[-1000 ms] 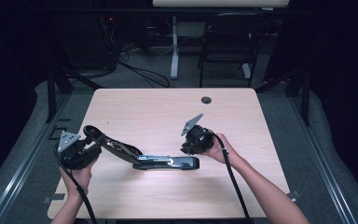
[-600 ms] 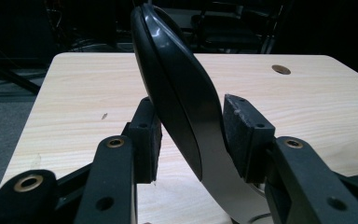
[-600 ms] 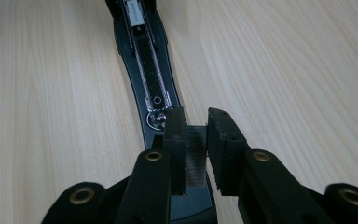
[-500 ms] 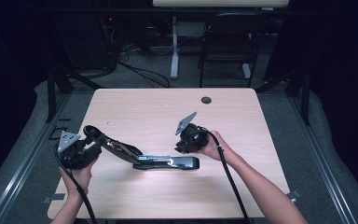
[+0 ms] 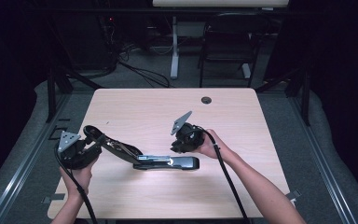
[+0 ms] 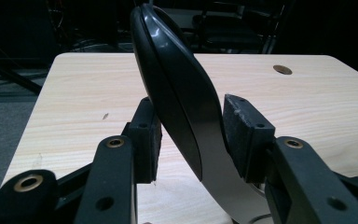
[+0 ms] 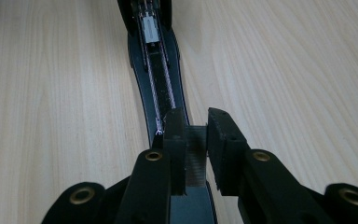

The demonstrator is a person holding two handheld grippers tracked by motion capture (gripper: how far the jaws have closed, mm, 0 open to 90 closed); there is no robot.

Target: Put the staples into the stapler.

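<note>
Two grippers are working on one black stapler (image 5: 168, 162) lying opened out on the pale wooden table (image 5: 149, 107), low and centre-left in the high view. Its base is resting flat near the middle of the frame, while its hinged top arm (image 5: 109, 144) is slanting up toward the left edge.

In the left gripper view, the left gripper (image 6: 191, 140) is clenching that raised top arm (image 6: 177, 88), a pad pressing on each side of the curved black shell (its metal underside is showing just below the pads).

In the right gripper view, the right gripper (image 7: 196, 149) is sitting low at the centre of the frame, its jaws pinching a small grey strip of staples (image 7: 196, 156) right over the open staple channel (image 7: 156, 79), which is running up toward the top of the frame.
</note>
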